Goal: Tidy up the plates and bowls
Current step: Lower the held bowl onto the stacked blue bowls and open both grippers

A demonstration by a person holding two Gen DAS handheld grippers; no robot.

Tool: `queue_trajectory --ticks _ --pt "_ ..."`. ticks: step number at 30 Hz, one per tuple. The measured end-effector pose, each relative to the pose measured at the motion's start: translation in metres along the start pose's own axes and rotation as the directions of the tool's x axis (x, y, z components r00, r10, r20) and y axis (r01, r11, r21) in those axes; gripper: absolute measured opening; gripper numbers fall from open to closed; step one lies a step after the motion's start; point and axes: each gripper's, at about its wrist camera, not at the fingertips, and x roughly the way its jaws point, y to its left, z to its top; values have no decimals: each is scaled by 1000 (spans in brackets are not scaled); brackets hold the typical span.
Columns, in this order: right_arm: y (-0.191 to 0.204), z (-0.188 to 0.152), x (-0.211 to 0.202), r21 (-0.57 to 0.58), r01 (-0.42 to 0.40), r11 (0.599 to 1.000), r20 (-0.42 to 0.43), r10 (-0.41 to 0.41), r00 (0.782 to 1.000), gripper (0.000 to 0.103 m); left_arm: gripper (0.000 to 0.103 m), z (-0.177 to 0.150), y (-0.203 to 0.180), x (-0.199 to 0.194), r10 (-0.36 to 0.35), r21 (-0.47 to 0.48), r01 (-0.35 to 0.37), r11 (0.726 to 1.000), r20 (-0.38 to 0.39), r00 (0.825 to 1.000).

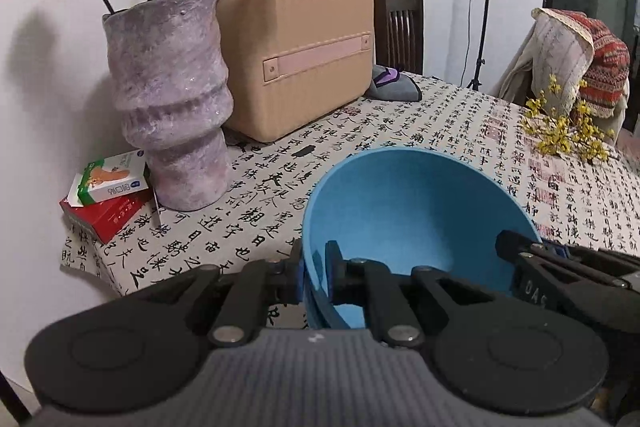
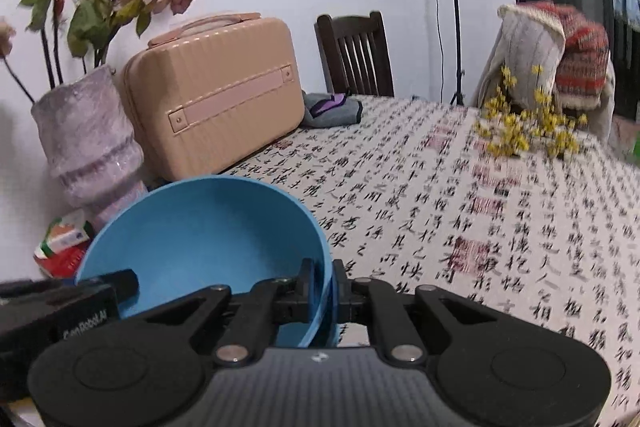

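Your left claw [image 1: 314, 277] and right claw [image 2: 323, 291] both pinch the blue bowl [image 1: 408, 211] rim, held over the calligraphy-print worktop [image 1: 440, 131]; "GenRobot.AI" lettering shows on the left claw body.

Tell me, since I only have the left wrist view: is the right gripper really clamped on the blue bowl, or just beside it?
Observer: Clamped. The right wrist view shows the right gripper shut on the blue bowl at its rim, one finger inside and one outside.
Operator: Where does that sit relative to the left gripper?
Observer: On the opposite rim. From the right camera, a left finger shows at the bowl's far side.
Operator: Is there anything past the yellow flowers?
Observer: A green object at the picture's right edge, too cut off to identify.
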Motion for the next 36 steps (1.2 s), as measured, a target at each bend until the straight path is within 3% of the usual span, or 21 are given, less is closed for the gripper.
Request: queue_trajectory --ticks 6,17,19,20,21,23,25,28,32,36 --pt "-2 -3 2 -17 2 1000 23 -2 1000 8 10 -1 9 4 -32 -25 32 999 -9 999" --pt "-23 -7 0 67 -113 991 44 110 993 13 11 -7 15 5 -67 -33 68 997 28 997" --pt "-29 -9 -5 85 -152 985 60 147 987 20 12 -8 19 4 -89 -50 91 995 35 995" --pt "-31 -9 -9 92 -173 981 70 167 984 33 12 -8 22 3 -100 -63 102 993 42 994" --pt "-34 -11 -13 95 -189 977 85 181 980 42 15 -8 25 1 -123 -73 126 989 53 991" --pt "-38 -14 -23 86 -209 974 128 198 972 75 31 -9 30 -7 -162 -82 169 982 87 983" --pt "-40 -17 -34 67 -221 973 165 207 964 90 76 -12 34 -17 -179 -85 191 978 134 975" --pt "-46 -25 -48 40 -229 973 202 217 955 102 103 -20 44 -32 -200 -97 223 970 207 958" --pt "-52 -38 -64 16 -216 976 223 207 952 103 103 -35 58 -47 -267 -97 301 949 265 927" --pt "-63 -58 -81 34 -245 969 229 231 945 103 103 -55 66 -54 -280 -51 307 950 288 916"
